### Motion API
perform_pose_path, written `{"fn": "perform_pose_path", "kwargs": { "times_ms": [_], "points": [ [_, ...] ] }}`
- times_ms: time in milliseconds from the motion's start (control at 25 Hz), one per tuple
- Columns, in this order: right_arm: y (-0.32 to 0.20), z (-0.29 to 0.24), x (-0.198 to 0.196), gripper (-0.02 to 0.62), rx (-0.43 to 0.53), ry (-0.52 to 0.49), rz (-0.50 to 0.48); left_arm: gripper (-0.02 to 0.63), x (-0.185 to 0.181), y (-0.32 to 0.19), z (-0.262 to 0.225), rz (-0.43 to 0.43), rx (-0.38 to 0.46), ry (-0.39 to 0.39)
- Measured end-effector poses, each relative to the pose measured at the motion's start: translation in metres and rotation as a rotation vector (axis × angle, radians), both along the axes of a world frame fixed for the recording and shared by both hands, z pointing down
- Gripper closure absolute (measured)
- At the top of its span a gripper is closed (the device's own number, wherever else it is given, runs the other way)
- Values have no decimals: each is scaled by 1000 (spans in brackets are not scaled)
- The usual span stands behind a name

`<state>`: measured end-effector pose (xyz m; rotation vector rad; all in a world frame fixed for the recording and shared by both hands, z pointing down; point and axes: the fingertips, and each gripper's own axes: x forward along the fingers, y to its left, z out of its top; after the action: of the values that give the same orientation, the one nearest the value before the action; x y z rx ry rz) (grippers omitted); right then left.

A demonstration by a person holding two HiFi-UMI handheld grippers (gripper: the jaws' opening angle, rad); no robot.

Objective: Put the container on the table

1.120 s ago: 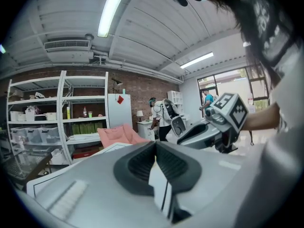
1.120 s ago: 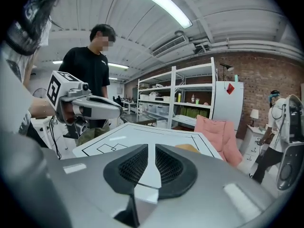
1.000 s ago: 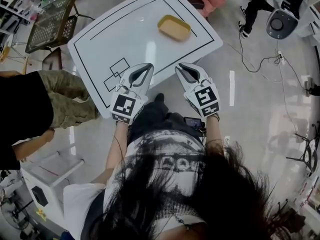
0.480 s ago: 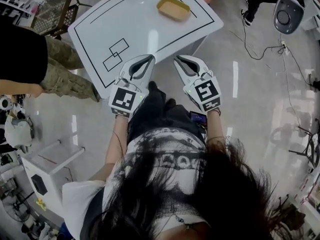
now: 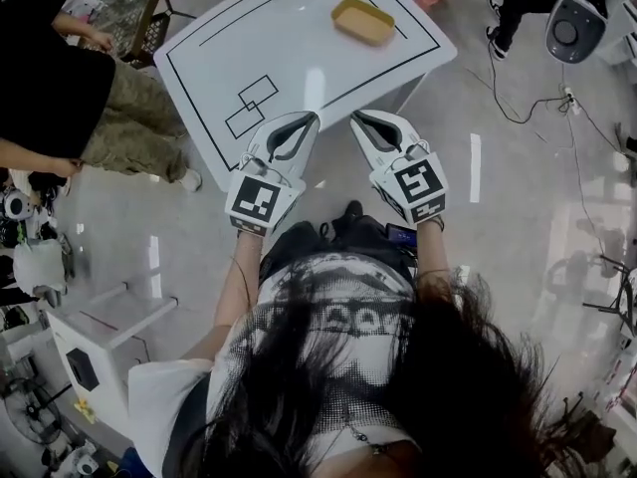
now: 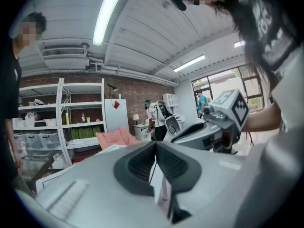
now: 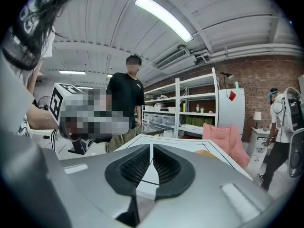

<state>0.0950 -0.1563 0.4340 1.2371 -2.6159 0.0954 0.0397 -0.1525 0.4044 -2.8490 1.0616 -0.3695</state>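
Container (image 5: pixel 363 21): yellow, set on bench (image 5: pixel 289 68), far side. Left tongs (image 5: pixel 314 119) and right tongs (image 5: pixel 355 117): closed, empty, held at near edge. Bystander (image 5: pixel 70 98) beside bench. Shelving (image 7: pixel 190 113) seen in right gripper view only.

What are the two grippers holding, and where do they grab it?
Nothing. The left gripper and the right gripper are both shut with empty fingers. The yellow container lies on the white table, apart from both.
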Motion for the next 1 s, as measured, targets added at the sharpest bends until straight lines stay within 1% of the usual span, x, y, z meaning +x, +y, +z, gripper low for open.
{"fn": "perform_pose_path", "kwargs": {
  "times_ms": [240, 480, 800, 1000],
  "points": [
    [13, -9, -42, 586, -10, -48, 32, 606, -42, 20, -6, 29, 2, 7],
    [39, -7, -73, 592, -21, -22, 63, 606, -74, 45, -3, 57, -6, 9],
    [72, -2, -100, 592, -33, -32, 91, 606, -104, 76, 4, 78, -13, 17],
    [87, -5, -108, 592, -24, -11, 102, 606, -115, 89, 2, 80, -8, 24]
  ]
}}
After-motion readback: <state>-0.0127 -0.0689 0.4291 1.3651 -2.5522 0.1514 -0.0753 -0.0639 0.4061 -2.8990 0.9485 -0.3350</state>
